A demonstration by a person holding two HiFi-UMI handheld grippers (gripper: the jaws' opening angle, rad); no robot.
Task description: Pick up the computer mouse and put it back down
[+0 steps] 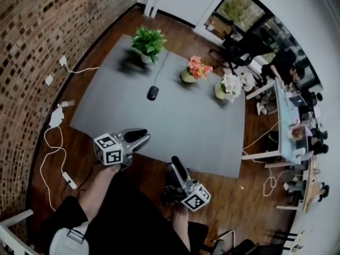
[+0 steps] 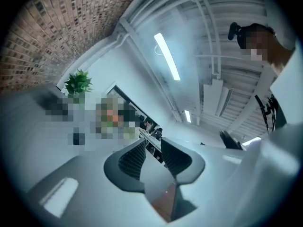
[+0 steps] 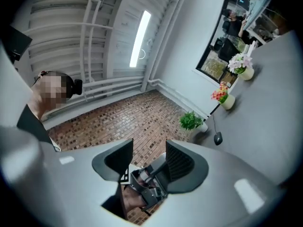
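A black computer mouse (image 1: 153,93) lies on the grey table (image 1: 180,126), its cable running toward the far edge. It shows small in the right gripper view (image 3: 218,138). My left gripper (image 1: 142,137) hovers over the table's near edge, well short of the mouse; its jaws (image 2: 152,148) stand narrowly apart with nothing between them. My right gripper (image 1: 176,162) is held off the near edge, over the floor. Its jaws (image 3: 149,155) are open and empty, and the left gripper shows beyond them.
Three pots stand along the table's far side: a green plant (image 1: 147,42), pink flowers (image 1: 197,68) and white flowers (image 1: 229,85). A white power strip and cables (image 1: 68,178) lie on the floor by the brick wall. Desks with seated people are at right.
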